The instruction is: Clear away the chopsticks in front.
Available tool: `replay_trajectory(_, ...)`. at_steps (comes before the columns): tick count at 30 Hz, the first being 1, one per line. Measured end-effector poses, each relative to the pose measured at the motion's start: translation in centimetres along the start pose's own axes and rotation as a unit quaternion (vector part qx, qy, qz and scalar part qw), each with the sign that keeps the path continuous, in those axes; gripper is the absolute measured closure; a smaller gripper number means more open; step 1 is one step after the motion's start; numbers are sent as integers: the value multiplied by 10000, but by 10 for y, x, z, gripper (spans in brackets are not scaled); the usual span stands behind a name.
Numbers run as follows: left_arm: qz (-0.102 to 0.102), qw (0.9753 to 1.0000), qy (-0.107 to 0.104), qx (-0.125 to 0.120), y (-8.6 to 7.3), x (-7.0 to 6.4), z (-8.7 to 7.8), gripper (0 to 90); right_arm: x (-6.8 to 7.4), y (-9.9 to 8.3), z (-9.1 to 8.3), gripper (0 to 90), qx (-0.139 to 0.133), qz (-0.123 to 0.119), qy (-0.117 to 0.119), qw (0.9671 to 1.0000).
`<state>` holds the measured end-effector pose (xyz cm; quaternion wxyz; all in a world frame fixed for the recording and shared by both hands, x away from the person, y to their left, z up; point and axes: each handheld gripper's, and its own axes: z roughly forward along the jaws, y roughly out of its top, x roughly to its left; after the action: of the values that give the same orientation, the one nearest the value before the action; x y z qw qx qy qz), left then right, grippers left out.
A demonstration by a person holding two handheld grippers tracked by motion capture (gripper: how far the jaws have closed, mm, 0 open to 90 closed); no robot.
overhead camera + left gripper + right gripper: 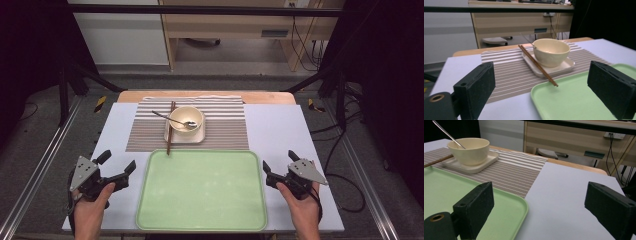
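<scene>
A cream bowl (186, 119) (551, 52) (469, 150) stands on a square cream plate (199, 136) (564, 65) (485, 160) on a striped placemat (145, 131). A metal spoon (172, 120) (447, 134) rests in the bowl. Brown chopsticks (170, 131) (537, 65) lean across the plate's left edge, their tips over the rim of an empty green tray (200, 220) (574, 102) (444, 192). My left gripper (119, 166) (544, 92) is open at the tray's left side. My right gripper (278, 162) (541, 210) is open at its right side. Both hold nothing.
The white tabletop (280, 130) ends at a wooden strip (260, 97) at the far side. Black frame rails (45, 165) run along both sides on the floor. A wooden cabinet (225, 25) and cables (305, 45) stand beyond the table.
</scene>
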<state>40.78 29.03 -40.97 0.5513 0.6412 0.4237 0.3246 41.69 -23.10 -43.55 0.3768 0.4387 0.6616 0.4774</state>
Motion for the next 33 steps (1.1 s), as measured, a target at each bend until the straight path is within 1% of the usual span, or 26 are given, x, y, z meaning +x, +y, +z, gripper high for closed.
replay_trajectory(1, 48, 10000, 37, -2, 4, -1, 4, 72, 1, 0, 0, 84, 43, 17, -29, 10000)
replay_trajectory(2, 33, 10000, 39, -31, 9, -1, 8, 73, 1, -1, 1, 84, 89, 11, -51, 9999)
replay_trajectory(3, 33, 10000, 39, -31, 9, -1, 8, 75, 1, -1, 1, 84, 89, 11, -51, 9999)
replay_trajectory(4, 45, 9999, -39, 93, 17, -3, 21, 79, 2, -1, 1, 89, 115, -28, -56, 9999)
replay_trajectory(5, 126, 9998, -24, 167, 20, -3, 28, 83, 2, -1, 1, 92, 107, -27, -78, 9999)
replay_trajectory(7, 274, 9991, -71, 310, 28, -5, 42, 86, 2, -1, -1, 107, 75, -3, -87, 9999)
replay_trajectory(9, 376, 9983, -104, 422, 34, -6, 56, 90, 1, 0, -1, 127, 58, -27, -98, 9999)
replay_trajectory(10, 391, 9981, -136, 464, 36, -7, 63, 99, 1, 0, -2, 134, 59, -30, -96, 9999)
replay_trajectory(11, 391, 9981, -136, 464, 36, -7, 63, 102, 1, 0, -2, 134, 59, -30, -96, 9999)
replay_trajectory(13, 370, 9976, -173, 566, 39, -7, 77, 104, 0, 0, -2, 142, 92, -24, -69, 9999)
replay_trajectory(14, 276, 9968, -245, 707, 40, -6, 89, 126, 0, 0, -2, 147, 107, -7, -27, 9999)
replay_trajectory(15, 194, 9968, -218, 746, 39, -6, 93, 143, 0, 0, -2, 146, 110, -3, -25, 9999)
replay_trajectory(17, 175, 9967, -226, 766, 38, -6, 96, 144, 1, 0, -2, 141, 97, -34, -31, 9999)
replay_trajectory(18, 315, 9953, -257, 884, 34, -7, 102, 142, 1, 0, -2, 139, 88, -47, -34, 9999)
replay_trajectory(20, 325, 9947, -323, 922, 31, -8, 108, 134, 1, 0, -1, 131, 99, -86, -31, 9999)
replay_trajectory(22, 336, 9945, -301, 943, 31, -9, 110, 134, 1, -1, -1, 125, 138, -77, -32, 9999)
replay_trajectory(23, 283, 9946, -286, 953, 30, -10, 112, 134, 1, -1, -1, 125, 138, -77, -32, 9999)
replay_trajectory(24, 185, 9939, -352, 1033, 29, -12, 113, 154, 1, -1, -2, 129, 146, -82, -45, 9998)
replay_trajectory(25, 185, 9939, -352, 1033, 29, -12, 113, 176, 1, -1, -2, 129, 146, -82, -45, 9998)
replay_trajectory(28, 275, 9927, -329, 1126, 28, -17, 107, 180, 1, -1, 0, 159, 117, -77, -57, 9999)
replay_trajectory(32, 258, 9927, -270, 1150, 30, -18, 107, 224, 3, -1, 2, 188, 195, -123, -19, 9997)
replay_trajectory(33, 299, 9919, -274, 1200, 30, -20, 110, 224, 3, -1, 2, 188, 200, -132, -19, 9997)
